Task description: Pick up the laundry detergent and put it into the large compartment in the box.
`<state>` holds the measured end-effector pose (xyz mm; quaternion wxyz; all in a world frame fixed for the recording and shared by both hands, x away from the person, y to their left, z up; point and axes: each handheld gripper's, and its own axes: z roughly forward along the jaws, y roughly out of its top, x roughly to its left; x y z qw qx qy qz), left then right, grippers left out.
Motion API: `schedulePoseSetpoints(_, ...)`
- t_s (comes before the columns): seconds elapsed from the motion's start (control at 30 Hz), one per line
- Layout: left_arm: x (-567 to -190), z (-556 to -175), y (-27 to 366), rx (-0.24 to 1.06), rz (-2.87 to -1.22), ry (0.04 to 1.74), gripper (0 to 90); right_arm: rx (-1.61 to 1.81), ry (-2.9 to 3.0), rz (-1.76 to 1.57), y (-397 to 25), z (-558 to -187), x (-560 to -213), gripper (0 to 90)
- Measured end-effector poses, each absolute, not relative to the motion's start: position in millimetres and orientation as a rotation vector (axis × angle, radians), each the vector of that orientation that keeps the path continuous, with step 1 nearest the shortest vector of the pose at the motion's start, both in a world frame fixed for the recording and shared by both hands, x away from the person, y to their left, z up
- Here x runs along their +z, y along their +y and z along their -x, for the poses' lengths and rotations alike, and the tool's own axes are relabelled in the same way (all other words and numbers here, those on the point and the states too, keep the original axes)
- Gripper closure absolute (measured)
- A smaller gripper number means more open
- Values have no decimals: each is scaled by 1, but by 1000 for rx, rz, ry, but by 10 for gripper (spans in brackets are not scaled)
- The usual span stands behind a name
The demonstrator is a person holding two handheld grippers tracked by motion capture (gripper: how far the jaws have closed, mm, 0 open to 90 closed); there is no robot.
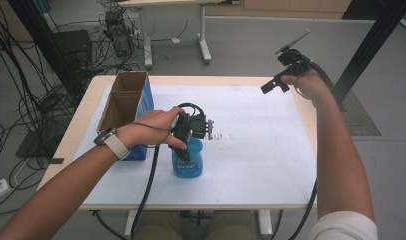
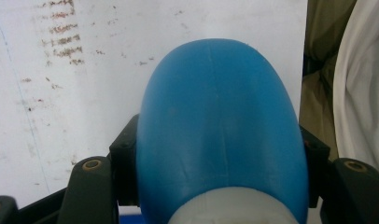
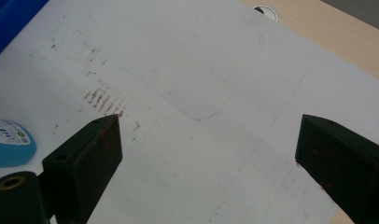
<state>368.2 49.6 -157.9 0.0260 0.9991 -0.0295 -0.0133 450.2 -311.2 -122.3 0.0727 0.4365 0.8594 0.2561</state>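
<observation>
Left tool was clamped on the blue bottle, jaws pressing its shoulders from both sides; bottle stood upright on the table, near the 6 o'clock edge. Cardboard box sat at the bottle's 10 o'clock. Right tool hung at 2 o'clock, jaws wide apart.

Table: light wood top, white legs.
Sheet: white, covers most of the top; wood strip bare at 9 and 12 o'clock.
Stains: reddish-brown smears on sheet near centre.
Box: open cardboard, blue sides, at 9 o'clock.
Bottle: blue, upright on sheet, toward 6 o'clock, just beside box.
</observation>
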Motion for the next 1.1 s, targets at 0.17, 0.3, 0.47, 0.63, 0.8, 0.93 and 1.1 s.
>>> schedulePoseSetpoints(0.17, -158, -368, 49, -41, -3091, -90, 374, 769, 2580, -1312, -312, -450, -122, 72)
schedulePoseSetpoints(0.3, -158, -367, 48, -35, -3095, -95, 374, 768, 2581, -1312, -312, -450, -122, 72)
schedulePoseSetpoints(0.47, -158, -367, 49, -39, -3091, -84, 374, 764, 2581, -1314, -312, -450, -122, 76)
schedulePoseSetpoints(0.63, -158, -367, 48, -41, -3094, -77, 375, 769, 2580, -1311, -312, -449, -122, 76)
schedulePoseSetpoints(0.8, -158, -367, 48, -41, -3095, -73, 376, 769, 2579, -1315, -313, -449, -121, 76)
schedulePoseSetpoints(0.93, -158, -367, 48, -40, -3095, -73, 376, 766, 2580, -1315, -313, -448, -121, 76)
schedulePoseSetpoints(1.1, -158, -367, 48, -39, -3094, -76, 376, 765, 2582, -1312, -312, -448, -121, 76)
